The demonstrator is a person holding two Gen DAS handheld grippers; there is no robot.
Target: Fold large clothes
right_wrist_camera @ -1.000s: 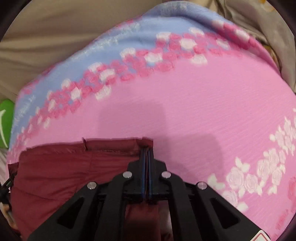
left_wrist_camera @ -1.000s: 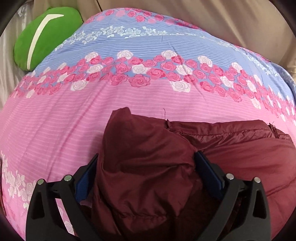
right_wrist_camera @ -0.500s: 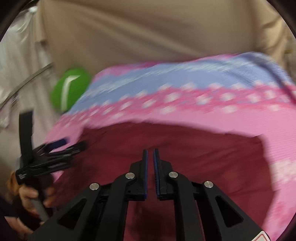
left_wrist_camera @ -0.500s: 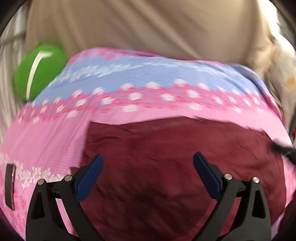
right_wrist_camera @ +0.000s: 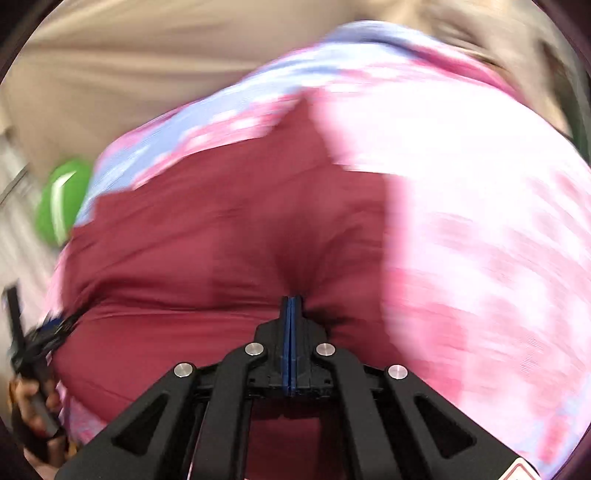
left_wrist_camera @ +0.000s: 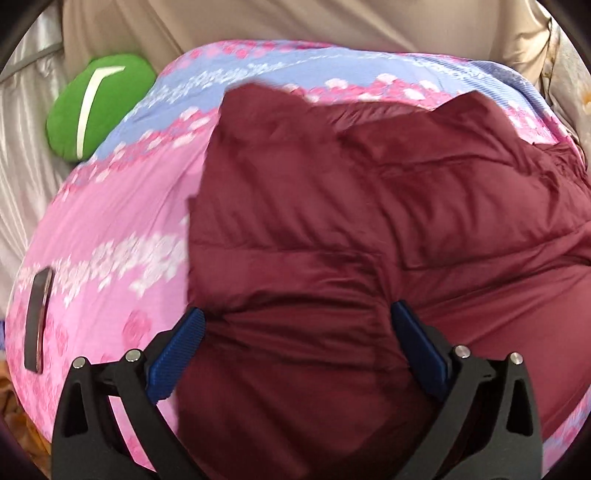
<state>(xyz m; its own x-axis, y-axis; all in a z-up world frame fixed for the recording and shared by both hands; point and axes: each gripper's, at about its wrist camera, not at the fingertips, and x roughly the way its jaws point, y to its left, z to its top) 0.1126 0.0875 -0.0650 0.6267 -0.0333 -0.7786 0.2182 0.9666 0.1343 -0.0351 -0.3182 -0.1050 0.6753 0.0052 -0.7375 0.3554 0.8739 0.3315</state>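
Note:
A maroon puffy jacket (left_wrist_camera: 369, 206) lies spread on a pink and blue floral bed sheet (left_wrist_camera: 110, 221). My left gripper (left_wrist_camera: 297, 319) stands wide over the jacket's near edge. A bulge of maroon fabric fills the gap between its blue pads (left_wrist_camera: 177, 350). In the blurred right wrist view the jacket (right_wrist_camera: 207, 236) puckers toward my right gripper (right_wrist_camera: 291, 301), whose blue pads are pressed together on a pinch of the fabric. The left gripper (right_wrist_camera: 48, 328) and the hand (right_wrist_camera: 26, 402) holding it show at that view's left edge.
A green cushion (left_wrist_camera: 99, 107) lies off the sheet's far left corner. A dark phone (left_wrist_camera: 37, 317) rests on the sheet to the left of the jacket. Beige cloth (left_wrist_camera: 295, 22) hangs behind the bed, and pale shiny fabric (left_wrist_camera: 22, 147) is at the left.
Both grippers pulled back toward the near side, so the jacket now lies longer across the sheet. The right jaws stood slightly apart half a second ago and are now together on fabric. Fabric bunches between the left fingers again.

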